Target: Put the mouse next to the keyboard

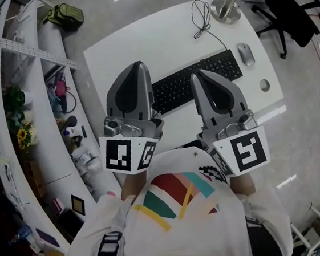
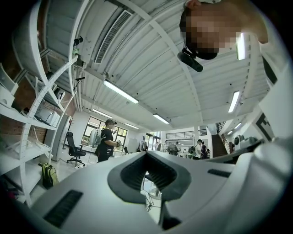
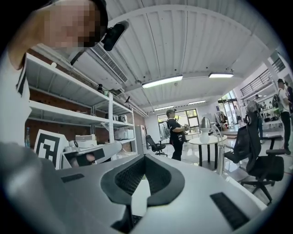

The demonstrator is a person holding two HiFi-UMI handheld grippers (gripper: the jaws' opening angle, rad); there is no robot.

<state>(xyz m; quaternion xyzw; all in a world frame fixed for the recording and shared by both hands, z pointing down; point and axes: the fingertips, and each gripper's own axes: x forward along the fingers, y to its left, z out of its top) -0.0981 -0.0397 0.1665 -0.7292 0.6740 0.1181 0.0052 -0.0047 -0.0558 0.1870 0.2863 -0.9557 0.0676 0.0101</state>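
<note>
Office — desk (image 1: 135, 41), keyboard (image 1: 173, 86) (swivel chairs (image 1: 287, 16))

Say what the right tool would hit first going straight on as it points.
Probably nothing near: the shut right tool aims roughly level over the table, passing above the keyboard; depth is unclear.

White table (image 1: 128, 52) has a black keyboard (image 1: 176, 86) across the middle. Grey mouse (image 1: 246, 54) sits near its right end, not touching. Round metal base (image 1: 226, 10) and black cable (image 1: 202, 17) further back.
</note>
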